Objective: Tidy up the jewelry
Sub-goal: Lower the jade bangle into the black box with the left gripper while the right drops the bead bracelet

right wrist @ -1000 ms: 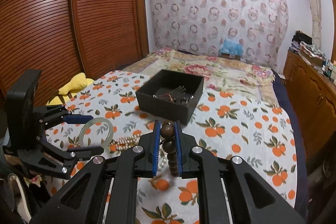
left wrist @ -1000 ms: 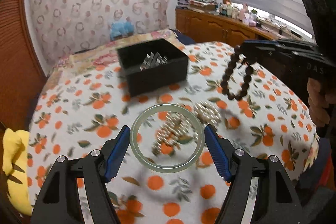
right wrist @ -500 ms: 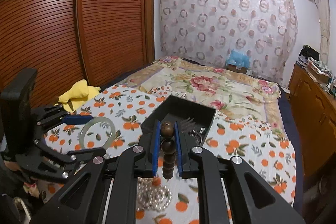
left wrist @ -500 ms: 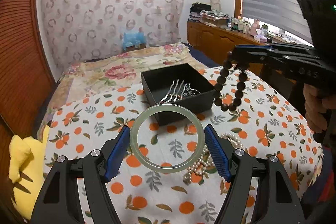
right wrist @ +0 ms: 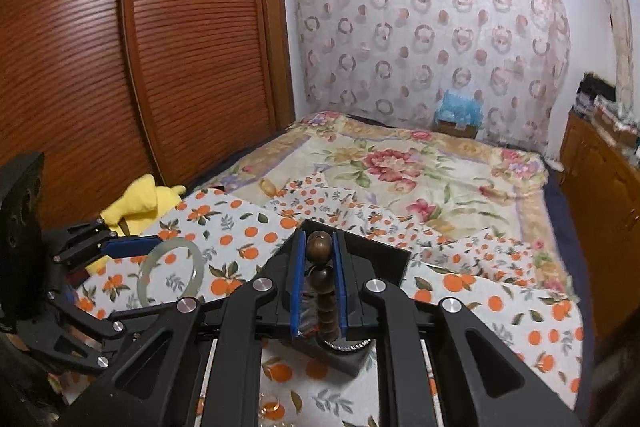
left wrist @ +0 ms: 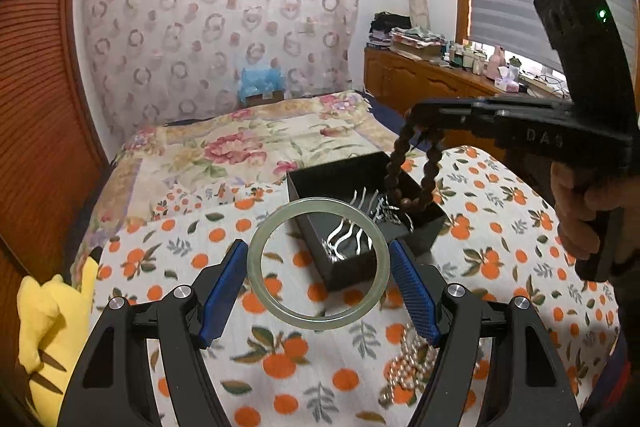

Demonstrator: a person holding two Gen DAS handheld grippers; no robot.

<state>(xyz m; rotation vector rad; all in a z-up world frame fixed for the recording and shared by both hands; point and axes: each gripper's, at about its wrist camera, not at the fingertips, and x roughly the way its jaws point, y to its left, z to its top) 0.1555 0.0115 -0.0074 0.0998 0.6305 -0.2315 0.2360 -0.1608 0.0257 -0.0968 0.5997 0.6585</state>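
Note:
My left gripper (left wrist: pixel 318 277) is shut on a pale green jade bangle (left wrist: pixel 256 259), held in the air just in front of the black box (left wrist: pixel 424 241). My right gripper (right wrist: pixel 318 285) is shut on a brown wooden bead bracelet (right wrist: pixel 319 247); in the left wrist view the bracelet (left wrist: pixel 396 163) hangs down into the box. The box holds silver hair pins (left wrist: pixel 348 231). A pearl strand (left wrist: pixel 412 359) lies on the orange-print cloth (left wrist: pixel 280 359) below my left gripper. The bangle also shows in the right wrist view (right wrist: pixel 148 275).
A yellow plush toy (left wrist: pixel 44 311) lies at the cloth's left edge. The cloth covers a floral bedspread (right wrist: pixel 400 167). A wooden wardrobe (right wrist: pixel 120 67) stands at the left and a cluttered wooden dresser (left wrist: pixel 440 83) at the right.
Both grippers have moved forward toward the black box. The bead bracelet now hangs into the box, and the bangle is over the box's near corner. The pearls have dropped lower in view.

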